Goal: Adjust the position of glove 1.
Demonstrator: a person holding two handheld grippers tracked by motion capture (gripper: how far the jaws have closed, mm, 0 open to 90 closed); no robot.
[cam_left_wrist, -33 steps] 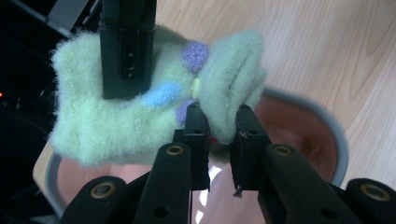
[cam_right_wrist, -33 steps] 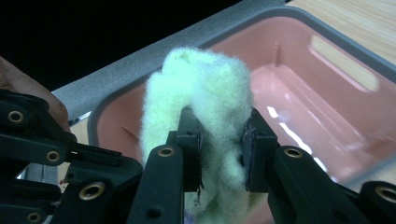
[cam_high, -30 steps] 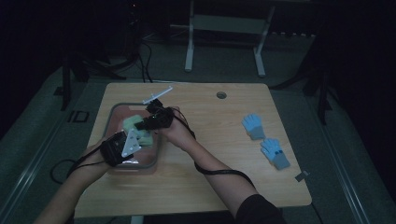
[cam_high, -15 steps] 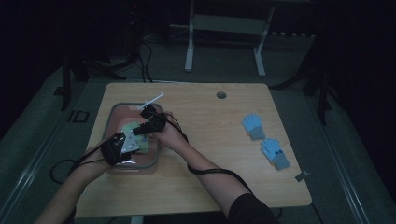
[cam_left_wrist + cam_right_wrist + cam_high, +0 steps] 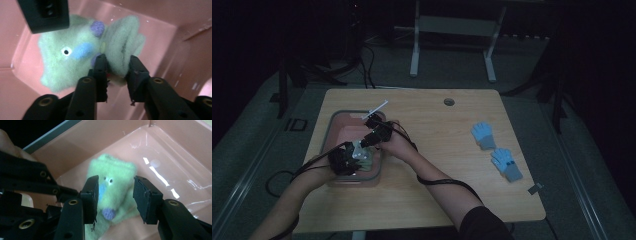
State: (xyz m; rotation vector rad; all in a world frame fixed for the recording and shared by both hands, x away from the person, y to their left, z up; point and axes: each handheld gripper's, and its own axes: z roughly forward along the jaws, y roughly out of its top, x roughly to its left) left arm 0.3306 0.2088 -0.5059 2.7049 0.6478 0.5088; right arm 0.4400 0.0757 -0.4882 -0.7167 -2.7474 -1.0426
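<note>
A green fuzzy glove (image 5: 362,153) with an eye, a blue patch and purple dots lies in the pink bin (image 5: 328,145). In the left gripper view my left gripper (image 5: 117,72) straddles a folded part of the glove (image 5: 122,47). Its jaws have just been opening, but the fabric still fills the gap and touches both pads. In the right gripper view my right gripper (image 5: 115,195) hangs just above the glove (image 5: 115,173). Its jaws have also just been opening and now stand apart, clear of the fabric. The left gripper (image 5: 30,182) sits close beside it.
Two blue gloves (image 5: 483,135) (image 5: 507,164) lie on the right side of the wooden table (image 5: 437,190). A white strip (image 5: 375,109) sticks out at the bin's far rim. The bin walls (image 5: 162,152) rise close around both grippers. A round hole (image 5: 449,102) is at the table's back.
Both hands have come down and toward the person, lowering the green glove into the bin. The white strip by the right gripper has sunk with it.
</note>
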